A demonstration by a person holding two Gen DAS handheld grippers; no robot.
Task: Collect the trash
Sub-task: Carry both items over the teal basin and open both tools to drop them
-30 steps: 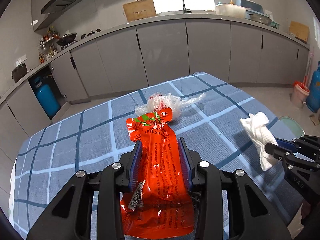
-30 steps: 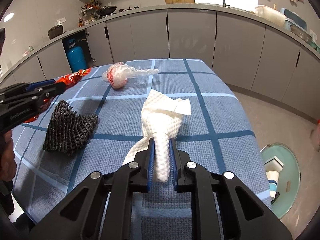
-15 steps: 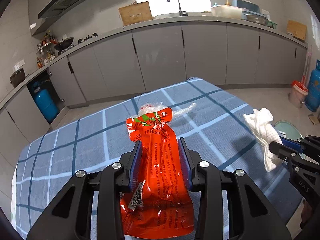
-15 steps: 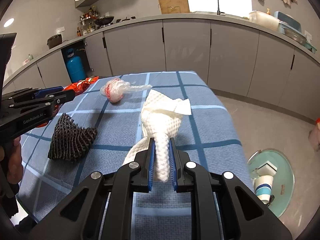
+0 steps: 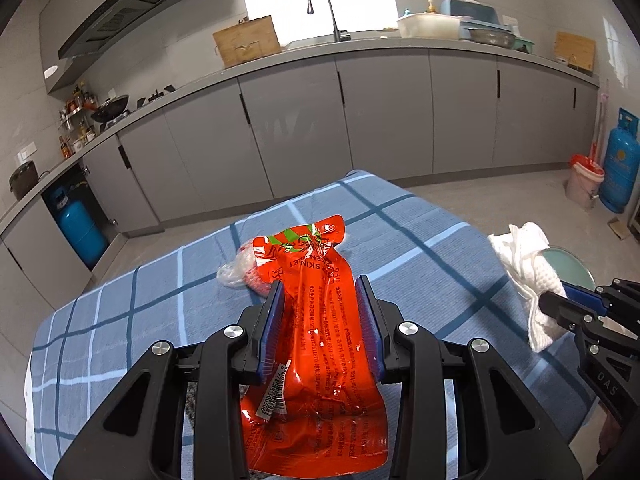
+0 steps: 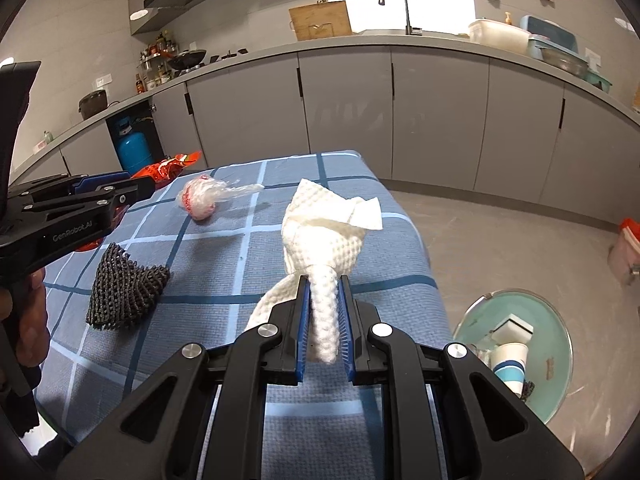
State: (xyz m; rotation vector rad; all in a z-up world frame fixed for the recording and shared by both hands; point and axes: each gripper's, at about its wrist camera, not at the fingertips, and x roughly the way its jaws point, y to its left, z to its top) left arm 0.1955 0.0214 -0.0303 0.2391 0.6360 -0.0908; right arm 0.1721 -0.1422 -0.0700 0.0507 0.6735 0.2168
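My left gripper [image 5: 320, 292] is shut on an orange-red snack wrapper [image 5: 316, 344], held above the blue checked tablecloth [image 5: 132, 320]. The wrapper sticks out past both ends of the jaws. My right gripper [image 6: 324, 284] is shut on a crumpled white paper towel [image 6: 320, 236], also lifted off the table. In the right wrist view the left gripper [image 6: 144, 190] reaches in from the left with the wrapper [image 6: 168, 168]. The left wrist view shows the right gripper [image 5: 552, 300] with the towel [image 5: 528, 268] at the right edge. A clear plastic bag with red inside [image 6: 204, 200] and a black mesh piece [image 6: 124, 292] lie on the table.
A pale green round bin [image 6: 516, 352] with a paper cup [image 6: 508, 364] and other trash stands on the floor right of the table. Grey kitchen cabinets [image 6: 344, 100] run behind. A blue gas cylinder [image 5: 620, 164] and a pink bucket [image 5: 584, 184] stand far right. A person's hand [image 6: 28, 320] grips the left tool.
Both grippers rose and shifted right with their loads; the table has slid lower and left in both views. The green bin is now more in view. Grips unchanged.
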